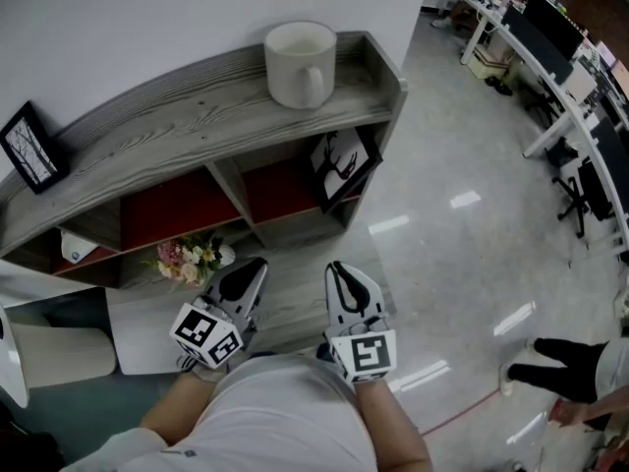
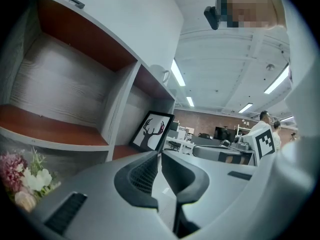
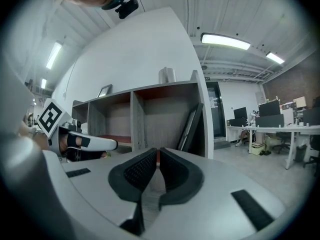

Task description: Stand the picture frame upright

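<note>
A black picture frame with a deer silhouette stands in the right-hand compartment of the grey wooden shelf unit, leaning tilted against the side wall. It shows ahead of the left gripper as the deer picture frame. From the right gripper the picture frame appears edge-on. Both grippers hang low in front of the shelf, well short of the frame. My left gripper and right gripper are side by side, jaws together, nothing between them.
A second small frame stands at the left on the shelf top, a large white mug at the right. Flowers sit in a lower compartment. Office desks and chairs line the right side; a person's legs stand on the glossy floor.
</note>
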A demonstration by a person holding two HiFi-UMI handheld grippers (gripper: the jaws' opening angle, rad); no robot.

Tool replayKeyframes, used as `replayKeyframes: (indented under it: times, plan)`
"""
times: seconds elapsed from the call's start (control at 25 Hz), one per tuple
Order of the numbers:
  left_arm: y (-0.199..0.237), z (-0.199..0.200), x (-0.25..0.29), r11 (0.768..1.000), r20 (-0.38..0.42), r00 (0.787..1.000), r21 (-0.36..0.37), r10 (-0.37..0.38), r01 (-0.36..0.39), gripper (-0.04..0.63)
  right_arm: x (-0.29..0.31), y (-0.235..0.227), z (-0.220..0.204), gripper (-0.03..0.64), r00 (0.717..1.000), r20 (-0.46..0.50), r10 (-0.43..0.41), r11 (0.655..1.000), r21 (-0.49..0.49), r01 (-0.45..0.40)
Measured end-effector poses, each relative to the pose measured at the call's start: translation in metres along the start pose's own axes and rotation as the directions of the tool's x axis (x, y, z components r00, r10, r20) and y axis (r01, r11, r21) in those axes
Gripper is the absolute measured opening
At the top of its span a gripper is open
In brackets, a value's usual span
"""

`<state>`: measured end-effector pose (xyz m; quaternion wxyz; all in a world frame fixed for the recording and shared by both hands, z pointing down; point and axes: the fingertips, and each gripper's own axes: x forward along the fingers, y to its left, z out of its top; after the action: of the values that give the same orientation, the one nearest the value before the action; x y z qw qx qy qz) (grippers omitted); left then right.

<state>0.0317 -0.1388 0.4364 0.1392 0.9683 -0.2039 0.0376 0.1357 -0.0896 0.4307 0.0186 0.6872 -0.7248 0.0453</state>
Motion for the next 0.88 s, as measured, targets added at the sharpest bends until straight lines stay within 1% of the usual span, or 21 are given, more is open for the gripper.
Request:
replayKeyframes:
  times: [0.24,0.88]
  plan:
    - [-0.0005,-0.0012,-0.0015,1.000,0.000,1.000,-0.011,-0.003,0.003,0.032,0.0001,0.0039,-0.0029,0.032,1.000,-0.016,0.007,0.999,-0.043,-0.007]
    - [-0.0036,-0.0047,0.0004,1.000,-0.004,1.000,-0.021,-0.005,0.005,0.031,-0.0015,0.0024,-0.0083,0.032,0.999,-0.034,0.020,0.999,-0.041,-0.022]
